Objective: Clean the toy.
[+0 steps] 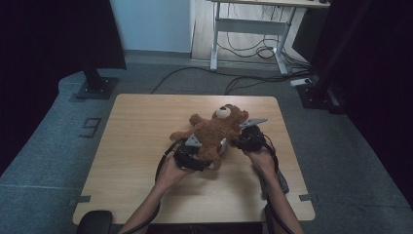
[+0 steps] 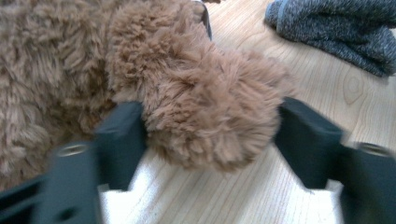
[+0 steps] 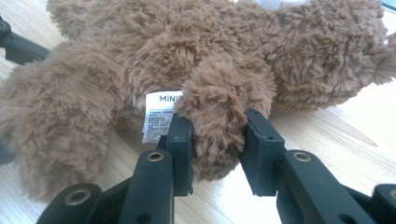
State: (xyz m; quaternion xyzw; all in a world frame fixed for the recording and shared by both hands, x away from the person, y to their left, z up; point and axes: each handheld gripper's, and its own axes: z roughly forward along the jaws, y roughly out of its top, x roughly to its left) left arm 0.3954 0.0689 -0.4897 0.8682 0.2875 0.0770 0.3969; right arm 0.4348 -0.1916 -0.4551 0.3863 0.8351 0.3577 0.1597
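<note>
Your high view is dim, corners dark; gripper views brighter, left one's black jaws blurred, tabletop glaring.

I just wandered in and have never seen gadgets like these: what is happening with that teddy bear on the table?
A person sits at a wooden table with a two-jaw gripper in each hand, working on a brown teddy bear that lies there. The right gripper has its jaws pressed on one furry paw, beside the white label. The left gripper has its jaws around another paw, touching the fur on both sides. A grey knitted cloth lies nearby on the table.
</note>
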